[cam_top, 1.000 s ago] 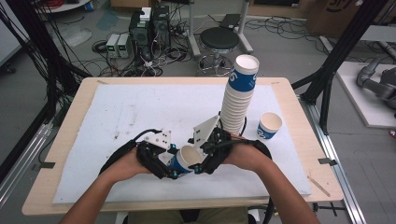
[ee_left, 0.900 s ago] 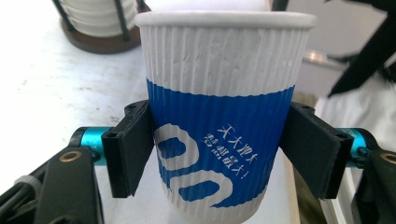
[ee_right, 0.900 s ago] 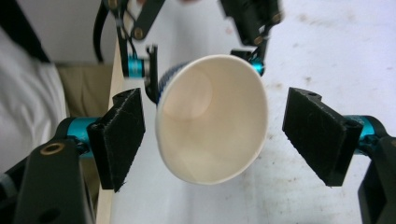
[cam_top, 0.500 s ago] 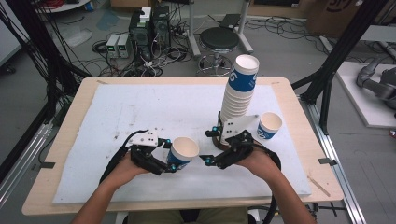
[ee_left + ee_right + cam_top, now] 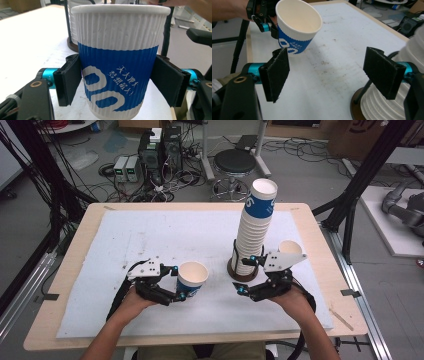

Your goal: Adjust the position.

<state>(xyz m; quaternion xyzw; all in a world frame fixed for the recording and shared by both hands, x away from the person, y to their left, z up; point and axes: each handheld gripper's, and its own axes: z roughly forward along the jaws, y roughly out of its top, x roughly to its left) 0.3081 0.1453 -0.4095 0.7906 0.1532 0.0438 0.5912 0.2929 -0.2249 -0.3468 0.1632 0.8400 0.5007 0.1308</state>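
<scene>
paper cup (image 5: 117, 60) between left gripper (image 5: 118, 83) pads, upright

Paper cup (image 5: 120, 60) between the left gripper's jaws: blue band with large white "00" and slanted white Chinese characters, too small to read surely; top cup of far stack (image 5: 262, 200) shows white "6".

Open jaws frame bare table; left gripper (image 5: 270, 26) holds a cup (image 5: 298, 26) beyond.
</scene>
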